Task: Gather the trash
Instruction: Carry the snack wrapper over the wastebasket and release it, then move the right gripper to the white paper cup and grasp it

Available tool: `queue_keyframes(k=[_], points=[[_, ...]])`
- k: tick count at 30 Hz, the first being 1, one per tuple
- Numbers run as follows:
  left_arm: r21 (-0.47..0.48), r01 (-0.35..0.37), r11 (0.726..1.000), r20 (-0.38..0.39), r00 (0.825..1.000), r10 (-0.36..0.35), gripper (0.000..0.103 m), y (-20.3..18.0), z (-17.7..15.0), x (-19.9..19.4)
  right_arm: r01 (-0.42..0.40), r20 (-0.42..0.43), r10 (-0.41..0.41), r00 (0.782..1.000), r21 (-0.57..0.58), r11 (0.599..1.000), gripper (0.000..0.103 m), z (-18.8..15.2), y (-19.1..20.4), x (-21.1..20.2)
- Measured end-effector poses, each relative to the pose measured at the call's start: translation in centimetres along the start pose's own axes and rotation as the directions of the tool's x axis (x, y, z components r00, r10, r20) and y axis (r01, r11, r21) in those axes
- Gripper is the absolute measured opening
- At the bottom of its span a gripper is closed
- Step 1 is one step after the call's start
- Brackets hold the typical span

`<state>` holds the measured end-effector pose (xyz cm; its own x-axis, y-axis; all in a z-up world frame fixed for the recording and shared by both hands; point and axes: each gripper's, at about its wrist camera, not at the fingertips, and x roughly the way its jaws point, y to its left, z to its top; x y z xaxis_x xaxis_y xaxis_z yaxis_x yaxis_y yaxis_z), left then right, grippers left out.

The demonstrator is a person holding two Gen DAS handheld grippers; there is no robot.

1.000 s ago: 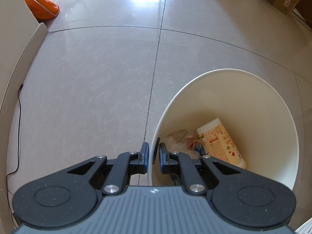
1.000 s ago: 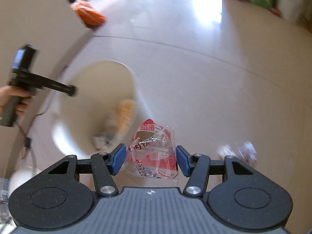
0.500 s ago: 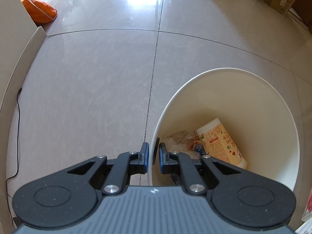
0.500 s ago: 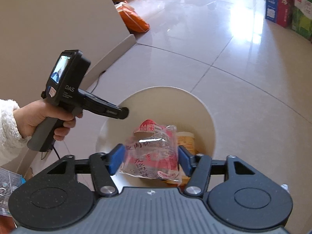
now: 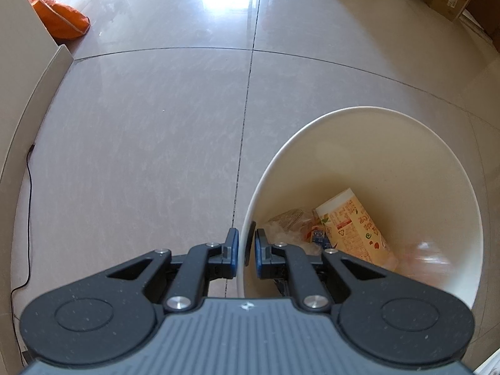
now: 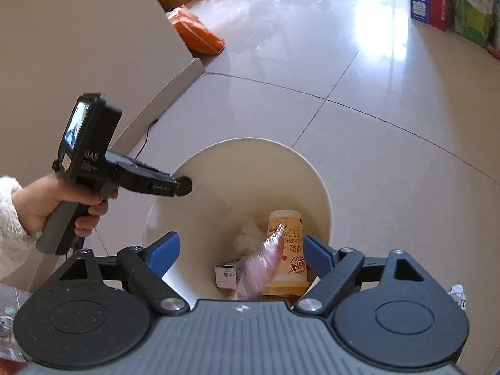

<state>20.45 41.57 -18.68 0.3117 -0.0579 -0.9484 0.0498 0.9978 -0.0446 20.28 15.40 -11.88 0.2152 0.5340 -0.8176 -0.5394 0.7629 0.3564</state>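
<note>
A cream round bin (image 5: pixel 375 109) stands on the tiled floor, and my left gripper (image 5: pixel 246 247) is shut on its near rim. Inside lie an orange printed cup (image 5: pixel 353 225) and several crumpled wrappers. In the right wrist view my right gripper (image 6: pixel 242 248) hangs above the bin (image 6: pixel 250 140), its jaws opening. A clear red-printed wrapper (image 6: pixel 262 262) drops blurred between them, touching neither pad, in front of the cup (image 6: pixel 287 243). The same wrapper shows as a blur (image 5: pixel 428 256) in the left wrist view. A hand with a white fluffy sleeve holds the left gripper (image 6: pixel 184 186) at the rim.
A beige wall (image 6: pixel 78 31) with a black cable (image 5: pixel 29 181) runs along the left. An orange bag (image 5: pixel 61 22) lies by its corner. Boxes (image 6: pixel 443 0) line the far right. A crumpled white paper (image 6: pixel 457 293) lies on the floor right of the bin.
My right gripper swung from the open floor to above the bin and its jaws widened. The wrapper left the pads and is falling. The left gripper kept still on the rim.
</note>
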Motion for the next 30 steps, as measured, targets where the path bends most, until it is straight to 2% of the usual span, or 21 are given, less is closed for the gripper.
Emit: queue_keyframes(k=[4, 8, 13, 17, 21, 24, 27, 30], points=[[-0.004, 0.002, 1.000, -0.002, 1.000, -0.002, 0.009, 0.1, 0.0, 0.0, 0.011, 0.007, -0.010, 1.000, -0.040, 0.999, 0.091, -0.2, 0.8, 0.1], [-0.004, 0.001, 1.000, -0.003, 1.000, -0.001, 0.009, 0.2, 0.1, 0.0, 0.051, 0.033, -0.049, 0.998, -0.052, 0.997, 0.092, -0.7, -0.1, -0.4], [-0.011, 0.005, 1.000, -0.004, 1.000, -0.005, 0.009, 0.3, 0.0, 0.1, 0.100, 0.065, -0.101, 0.993, 0.015, 0.995, 0.093, -2.0, -3.7, -1.8], [-0.017, 0.013, 1.000, -0.002, 1.000, -0.013, 0.009, 0.6, 0.0, 0.0, 0.184, 0.097, -0.191, 0.977, 0.084, 0.979, 0.097, -4.3, -8.3, -3.2], [-0.023, 0.020, 1.000, 0.000, 1.000, -0.020, 0.009, 0.8, -0.1, 0.1, 0.282, 0.088, -0.301, 0.950, 0.180, 0.942, 0.097, -7.3, -13.8, -3.8], [-0.027, 0.022, 0.999, 0.004, 1.000, -0.022, 0.009, 0.8, -0.2, 0.1, 0.336, 0.048, -0.359, 0.932, 0.256, 0.906, 0.097, -10.0, -18.0, -3.4], [-0.028, 0.021, 0.999, 0.008, 1.000, -0.021, 0.009, 0.8, -0.3, 0.1, 0.409, -0.001, -0.429, 0.903, 0.303, 0.861, 0.097, -13.1, -21.9, -2.5], [-0.033, 0.021, 0.999, 0.006, 1.000, -0.020, 0.009, 0.8, -0.2, 0.1, 0.452, -0.057, -0.465, 0.884, 0.364, 0.815, 0.096, -16.1, -25.4, -1.3]])
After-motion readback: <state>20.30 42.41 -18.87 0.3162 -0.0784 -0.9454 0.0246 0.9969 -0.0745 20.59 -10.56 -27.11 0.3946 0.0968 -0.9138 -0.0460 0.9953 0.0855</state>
